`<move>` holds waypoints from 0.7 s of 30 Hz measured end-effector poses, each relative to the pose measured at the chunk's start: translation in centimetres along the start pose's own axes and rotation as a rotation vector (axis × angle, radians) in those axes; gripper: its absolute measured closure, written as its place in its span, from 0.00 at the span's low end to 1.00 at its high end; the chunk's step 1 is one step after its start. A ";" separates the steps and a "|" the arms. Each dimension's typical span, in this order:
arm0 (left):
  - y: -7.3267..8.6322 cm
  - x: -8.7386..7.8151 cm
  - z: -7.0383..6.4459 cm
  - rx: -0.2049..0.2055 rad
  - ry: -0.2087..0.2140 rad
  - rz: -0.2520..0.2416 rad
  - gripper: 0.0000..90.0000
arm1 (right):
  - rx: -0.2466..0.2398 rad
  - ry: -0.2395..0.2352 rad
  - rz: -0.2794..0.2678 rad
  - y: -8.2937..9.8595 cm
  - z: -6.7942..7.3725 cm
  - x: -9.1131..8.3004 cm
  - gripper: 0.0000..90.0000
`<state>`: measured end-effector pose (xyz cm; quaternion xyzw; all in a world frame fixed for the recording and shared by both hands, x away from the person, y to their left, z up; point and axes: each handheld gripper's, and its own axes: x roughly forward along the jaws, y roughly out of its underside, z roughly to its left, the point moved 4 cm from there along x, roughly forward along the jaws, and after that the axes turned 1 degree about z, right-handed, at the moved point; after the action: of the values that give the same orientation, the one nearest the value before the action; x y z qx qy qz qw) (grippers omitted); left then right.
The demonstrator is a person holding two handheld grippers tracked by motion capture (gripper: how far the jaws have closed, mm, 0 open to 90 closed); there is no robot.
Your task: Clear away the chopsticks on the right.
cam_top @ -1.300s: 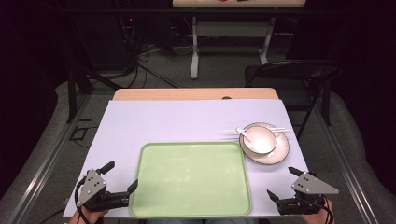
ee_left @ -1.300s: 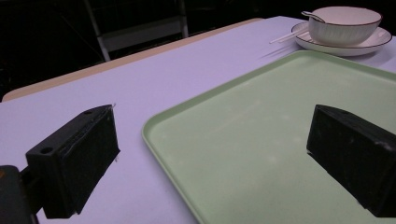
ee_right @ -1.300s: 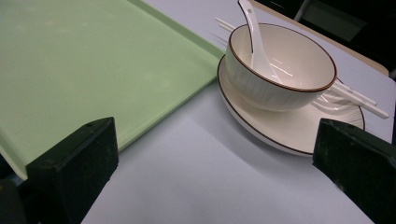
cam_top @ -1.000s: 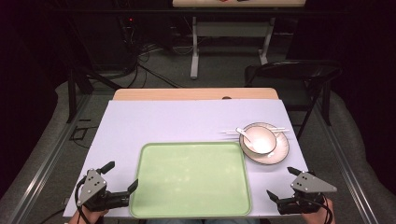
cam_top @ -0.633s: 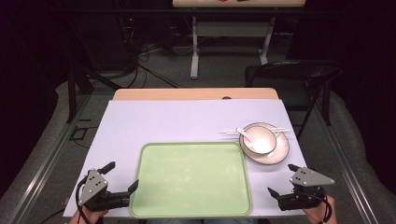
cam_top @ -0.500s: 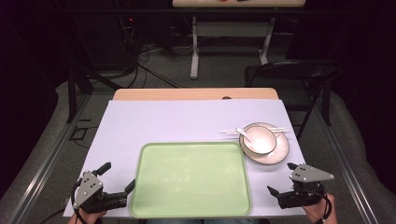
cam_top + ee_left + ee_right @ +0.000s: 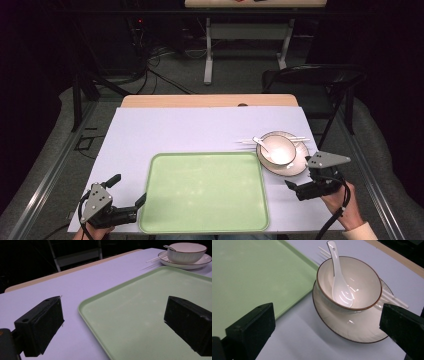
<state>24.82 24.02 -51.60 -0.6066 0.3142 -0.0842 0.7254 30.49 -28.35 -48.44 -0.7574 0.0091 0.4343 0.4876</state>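
A light green tray (image 7: 205,192) lies on the white table top near the front edge. Just right of its far corner, a cream bowl (image 7: 278,149) with a white spoon (image 7: 262,144) in it stands on a plate (image 7: 295,167), and pale chopsticks (image 7: 247,141) rest across that plate. My left gripper (image 7: 128,190) is open at the tray's front left corner; the tray rim (image 7: 86,312) lies between its jaws. My right gripper (image 7: 298,173) is open just in front of the plate, facing the bowl (image 7: 352,277), spoon (image 7: 338,282) and plate (image 7: 354,332), with nothing between its jaws.
The tray's edge (image 7: 294,303) runs close to the plate's left side. The chopsticks (image 7: 395,302) stick out past the bowl on the far side. A wooden strip (image 7: 210,101) borders the table's far edge, and a dark chair (image 7: 312,80) stands behind the right corner.
My right gripper has moved forward, up to the plate's near rim. My left gripper has only shifted slightly by the tray's corner. Bowl, plate and tray have not moved.
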 end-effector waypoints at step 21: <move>0.0 0.1 0.0 0.008 0.009 0.005 0.02 | -0.002 0.007 0.082 -4.9 -6.6 3.1 0.00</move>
<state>24.92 23.95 -51.60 -0.6024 0.3186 -0.0864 0.7267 38.86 -29.48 -45.93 -0.7582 0.0414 0.4514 0.4686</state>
